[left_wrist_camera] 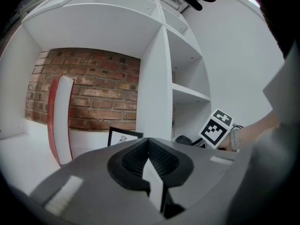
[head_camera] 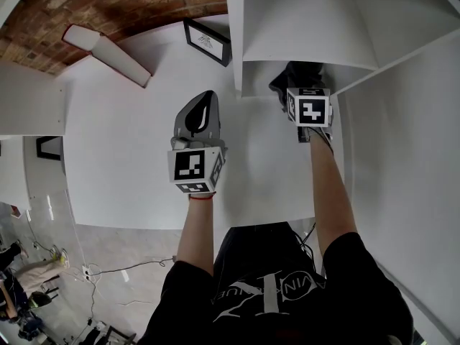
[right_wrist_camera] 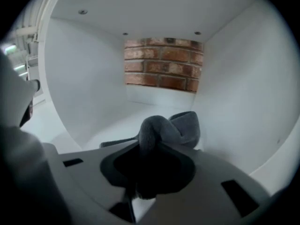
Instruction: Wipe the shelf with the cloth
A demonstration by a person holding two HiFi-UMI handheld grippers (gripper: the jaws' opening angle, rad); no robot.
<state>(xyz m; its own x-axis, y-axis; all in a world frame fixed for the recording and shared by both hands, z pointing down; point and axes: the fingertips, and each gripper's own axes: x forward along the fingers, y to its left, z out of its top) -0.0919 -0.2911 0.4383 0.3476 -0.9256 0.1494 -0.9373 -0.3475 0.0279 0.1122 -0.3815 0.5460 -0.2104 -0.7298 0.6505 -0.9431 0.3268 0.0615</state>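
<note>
Nearest the viewer, two bare forearms reach forward from a black shirt (head_camera: 266, 293), each hand carrying a gripper topped by a marker cube. The left gripper (head_camera: 205, 95) hovers over the wide white shelf board (head_camera: 129, 157) of the left compartment; in the left gripper view its jaws (left_wrist_camera: 149, 142) stand together with nothing between them. To its right, the right gripper (head_camera: 300, 77) reaches into the mouth of the narrower right compartment, beyond a vertical divider (left_wrist_camera: 154, 93). In the right gripper view its jaws (right_wrist_camera: 152, 146) are nearly closed and clamp a bunched fold of the dark grey cloth (right_wrist_camera: 178, 128). The cloth (head_camera: 291, 77) thus sits at the near end of the right compartment, low over its white floor (right_wrist_camera: 108, 118) and closer to the right side wall than to the left; one flap spreads leftward along the floor, though whether the bunch itself presses on the floor cannot be told. Farther back in the left compartment, a black picture frame (head_camera: 207, 42) stands against the divider, and a red-and-white board (head_camera: 108, 52) leans upright to its left. A brick wall (head_camera: 108, 6) closes the far side of both compartments.
</note>
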